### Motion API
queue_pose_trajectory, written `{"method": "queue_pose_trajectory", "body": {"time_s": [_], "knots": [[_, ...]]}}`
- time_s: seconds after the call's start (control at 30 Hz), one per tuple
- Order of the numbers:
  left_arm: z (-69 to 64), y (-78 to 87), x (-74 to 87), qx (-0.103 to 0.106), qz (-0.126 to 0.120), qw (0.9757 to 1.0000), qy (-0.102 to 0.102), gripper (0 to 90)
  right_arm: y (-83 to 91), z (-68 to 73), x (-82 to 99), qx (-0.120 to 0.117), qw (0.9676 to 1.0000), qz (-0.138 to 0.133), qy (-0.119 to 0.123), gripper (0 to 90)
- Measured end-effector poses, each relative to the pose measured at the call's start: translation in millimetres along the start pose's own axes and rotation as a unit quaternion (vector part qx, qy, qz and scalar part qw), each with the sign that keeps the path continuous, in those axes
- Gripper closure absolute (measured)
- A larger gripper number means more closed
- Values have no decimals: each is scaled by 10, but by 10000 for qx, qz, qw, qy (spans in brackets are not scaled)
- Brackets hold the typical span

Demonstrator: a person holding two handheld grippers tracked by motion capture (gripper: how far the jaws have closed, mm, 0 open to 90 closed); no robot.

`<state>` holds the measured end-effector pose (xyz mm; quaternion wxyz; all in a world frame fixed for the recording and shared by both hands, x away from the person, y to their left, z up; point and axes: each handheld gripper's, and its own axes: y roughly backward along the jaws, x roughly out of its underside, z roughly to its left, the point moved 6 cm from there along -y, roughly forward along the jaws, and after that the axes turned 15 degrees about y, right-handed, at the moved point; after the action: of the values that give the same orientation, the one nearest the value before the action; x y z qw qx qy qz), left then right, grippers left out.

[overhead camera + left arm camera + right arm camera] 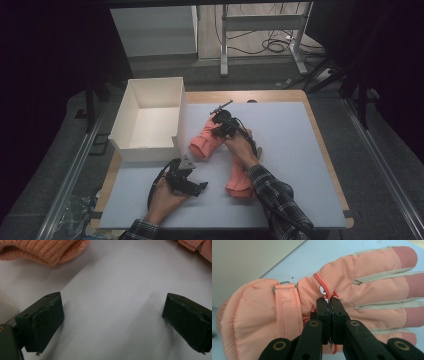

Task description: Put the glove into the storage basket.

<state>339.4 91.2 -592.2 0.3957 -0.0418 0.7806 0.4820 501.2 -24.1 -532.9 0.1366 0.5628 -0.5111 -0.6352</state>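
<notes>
My high camera sits above my side of the worktop (300, 165) and faces forward and down, far enough back to take in the white box (150, 117) and the floor beyond; the camera on the left claw (112, 315) skims low over the worktop, very near it, with a pink glove (45, 251) cuff at its top edge. The camera on the right claw (331, 315) looks close along its jaws onto the other pink glove (367, 287); both gloves also appear from above.
</notes>
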Motion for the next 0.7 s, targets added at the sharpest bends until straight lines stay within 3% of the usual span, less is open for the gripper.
{"method": "queue_pose_trajectory", "body": {"time_s": [0.4, 0.7], "knots": [[0, 0, 1, 1, 3, 10000, 1, 36, 480, -44, -141, -181, 9982, -506, 282, 872], [4, -3, -3, -3, -15, 10000, -21, 36, 886, 34, -169, -426, 9948, -693, 620, 872]]}}
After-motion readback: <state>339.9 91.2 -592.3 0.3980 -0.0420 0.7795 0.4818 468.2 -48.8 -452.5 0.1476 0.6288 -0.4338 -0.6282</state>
